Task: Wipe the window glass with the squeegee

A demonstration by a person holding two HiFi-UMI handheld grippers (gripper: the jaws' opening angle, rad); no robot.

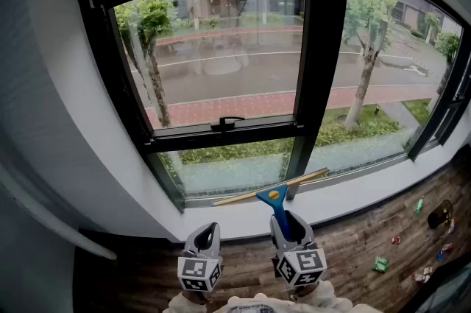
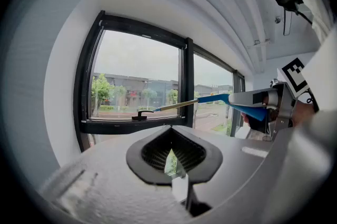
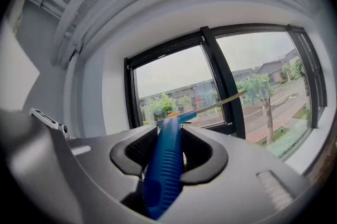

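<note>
The right tongs (image 1: pixel 288 222) clamp the blue handle of a squeegee (image 1: pixel 274 195). Its blade slants along the bottom edge of the lower window glass (image 1: pixel 228 170), just above the white sill (image 1: pixel 353 192). The left tongs (image 1: pixel 207 232) hang beside them, nearly closed and empty.

All three views face the same nearby window (image 1: pixel 228 54).
</note>
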